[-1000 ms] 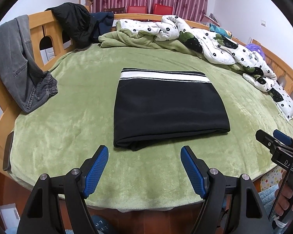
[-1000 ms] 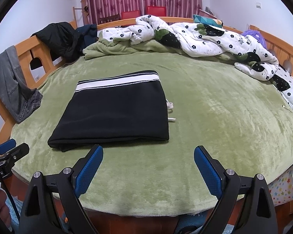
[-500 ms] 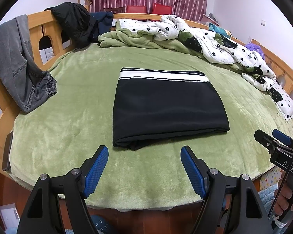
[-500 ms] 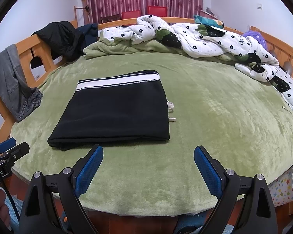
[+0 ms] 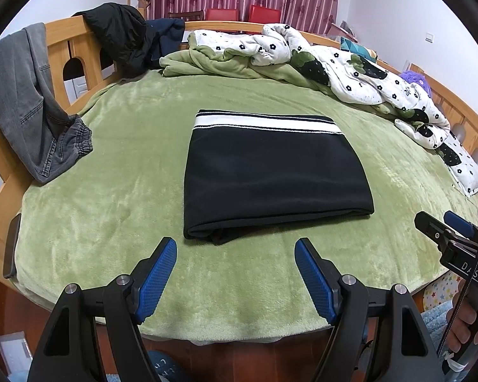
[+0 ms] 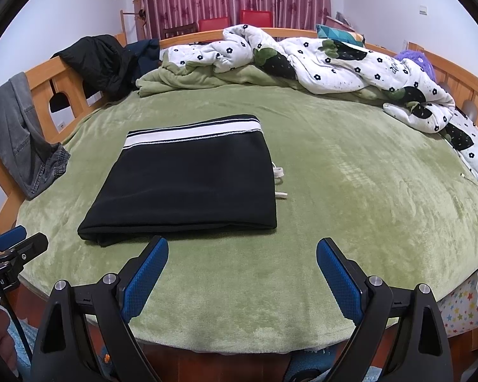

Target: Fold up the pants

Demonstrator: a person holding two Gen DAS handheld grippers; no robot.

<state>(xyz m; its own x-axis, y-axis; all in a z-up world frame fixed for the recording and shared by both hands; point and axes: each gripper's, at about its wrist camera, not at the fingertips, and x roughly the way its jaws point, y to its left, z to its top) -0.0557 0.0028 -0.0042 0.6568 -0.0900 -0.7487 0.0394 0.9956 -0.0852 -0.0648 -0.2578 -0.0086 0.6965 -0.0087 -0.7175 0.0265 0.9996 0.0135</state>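
Black pants (image 5: pixel 274 178) with a white striped waistband lie folded into a flat rectangle on the green blanket (image 5: pixel 118 197); they also show in the right wrist view (image 6: pixel 191 191), with white drawstring ends (image 6: pixel 278 181) poking out at the right side. My left gripper (image 5: pixel 235 251) is open and empty, just short of the pants' near edge. My right gripper (image 6: pixel 242 251) is open and empty, near the pants' near right corner. Each gripper shows at the edge of the other's view.
Grey jeans (image 5: pixel 32 102) hang over the wooden bed rail (image 5: pixel 76 41) at left. A black jacket (image 5: pixel 118 31) drapes the rail behind. A flowered quilt (image 5: pixel 360 73) is piled along the back and right. The bed's near edge (image 5: pixel 239 334) lies below the grippers.
Both grippers have stayed open and empty. The views have shifted only slightly; the pants have not moved.
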